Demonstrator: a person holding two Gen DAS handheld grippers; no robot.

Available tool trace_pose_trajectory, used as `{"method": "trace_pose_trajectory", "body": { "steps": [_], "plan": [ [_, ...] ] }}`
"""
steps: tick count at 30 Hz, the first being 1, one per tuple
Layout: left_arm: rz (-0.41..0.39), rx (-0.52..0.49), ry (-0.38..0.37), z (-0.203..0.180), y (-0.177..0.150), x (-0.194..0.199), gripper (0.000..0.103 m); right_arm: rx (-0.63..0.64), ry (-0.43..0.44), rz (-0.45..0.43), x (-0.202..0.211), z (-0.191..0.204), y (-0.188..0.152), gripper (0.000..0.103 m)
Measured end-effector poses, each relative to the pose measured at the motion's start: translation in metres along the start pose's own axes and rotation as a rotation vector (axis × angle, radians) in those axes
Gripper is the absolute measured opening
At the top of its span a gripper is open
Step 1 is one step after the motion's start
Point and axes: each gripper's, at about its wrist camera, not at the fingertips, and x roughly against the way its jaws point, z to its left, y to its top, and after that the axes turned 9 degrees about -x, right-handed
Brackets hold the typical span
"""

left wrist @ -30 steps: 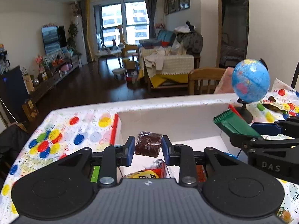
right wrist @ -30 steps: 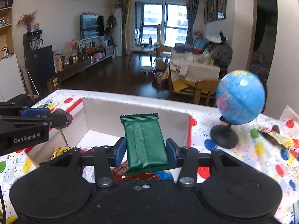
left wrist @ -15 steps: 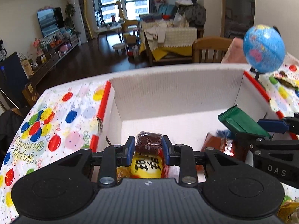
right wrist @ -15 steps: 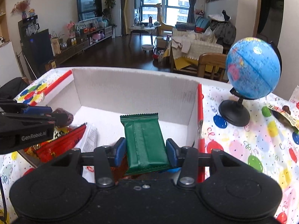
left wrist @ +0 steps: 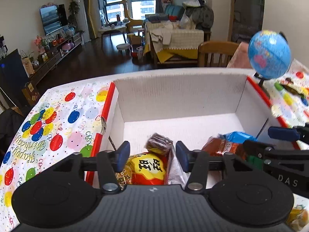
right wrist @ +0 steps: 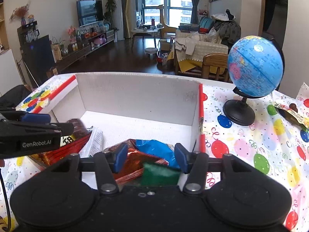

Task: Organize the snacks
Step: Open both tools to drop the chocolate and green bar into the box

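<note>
Both grippers stand over the near end of a white cardboard box (left wrist: 179,96) with red-edged flaps, which rests on a table covered by a balloon-print birthday cloth (left wrist: 58,119).

Left gripper (left wrist: 152,153): jaws apart, having just been opening. A dark brown wrapped snack (left wrist: 159,144) sits between the blue pads but clear of both, resting on a red-and-yellow snack bag (left wrist: 146,168) in the box's near left corner. Nothing is gripped.

Right gripper (right wrist: 150,155): jaws apart, having just been opening. The green wafer packet (right wrist: 160,174) lies below the pads, blurred, in the near right corner of the box, resting against an orange-red foil pack (right wrist: 133,160) and a blue packet (right wrist: 154,147). The pads do not press on it.

The far half of the box floor is bare white card.

A blue desk globe (right wrist: 255,69) on a black stand is on the cloth beyond the box's right wall, well apart from both tools. A further opened snack wrapper (right wrist: 289,112) lies at the table's right edge.
</note>
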Motion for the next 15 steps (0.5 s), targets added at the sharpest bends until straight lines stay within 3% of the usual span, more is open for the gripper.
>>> {"method": "trace_pose_trajectory", "body": {
  "steps": [15],
  "plan": [
    [-0.089, 0.021, -0.053, -0.002, -0.008, 0.069, 0.057, -0.039, 0.05, -0.084, 0.068, -0.001, -0.008, 0.075]
  ]
}}
